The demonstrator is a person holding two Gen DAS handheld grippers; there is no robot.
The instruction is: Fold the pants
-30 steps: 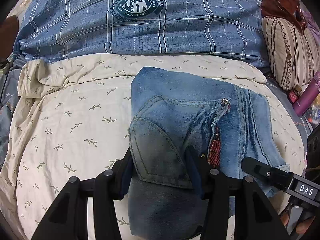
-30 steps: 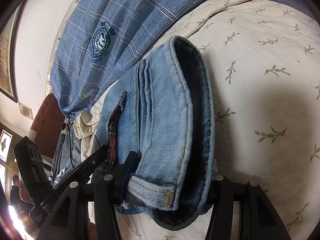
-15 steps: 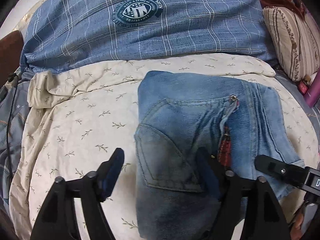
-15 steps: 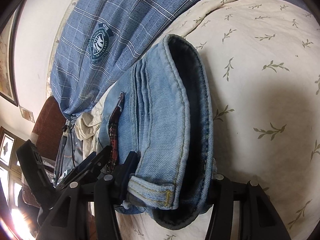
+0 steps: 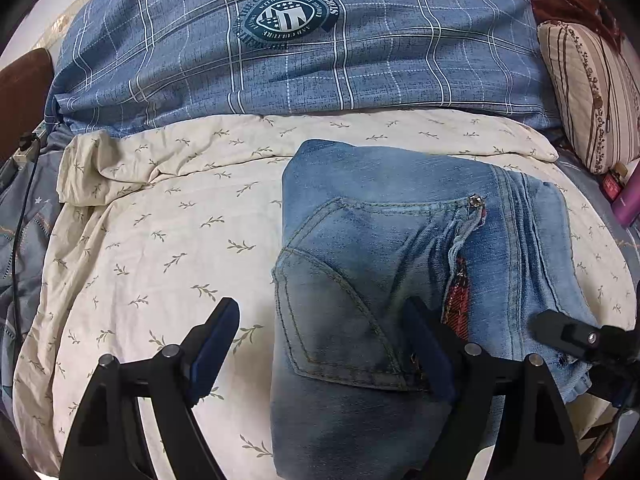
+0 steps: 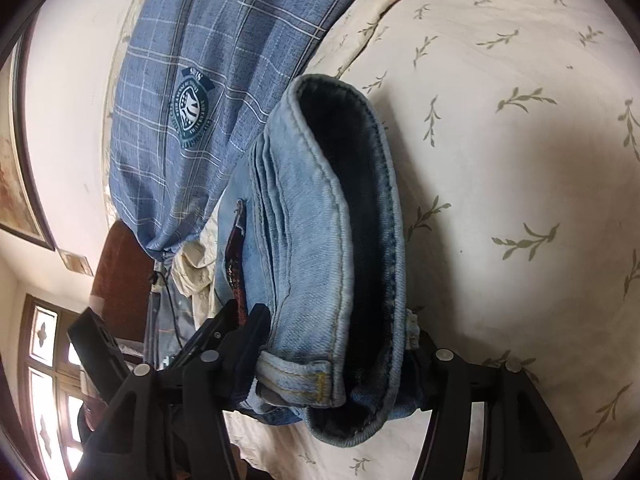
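The left claw point(image 5: 320, 344) sits low in the frame with its jaws spread wide. One blue-padded finger point(image 5: 214, 344) rests over the leaf-print bedsheet point(image 5: 160, 240); the other lies on the dark pocket area of the folded jeans point(image 5: 400, 260), which fill the centre and lower right of that view.

The right claw point(image 6: 336, 360) enters from the bottom of its frame, clamped on the jeans' point(image 6: 320, 240) waistband edge, the denim bunched between its jaws and running up toward the frame's centre. The pants lie on the bed, just below the blue plaid pillow point(image 5: 300, 48). The right claw's tip shows at the lower right of the left view.
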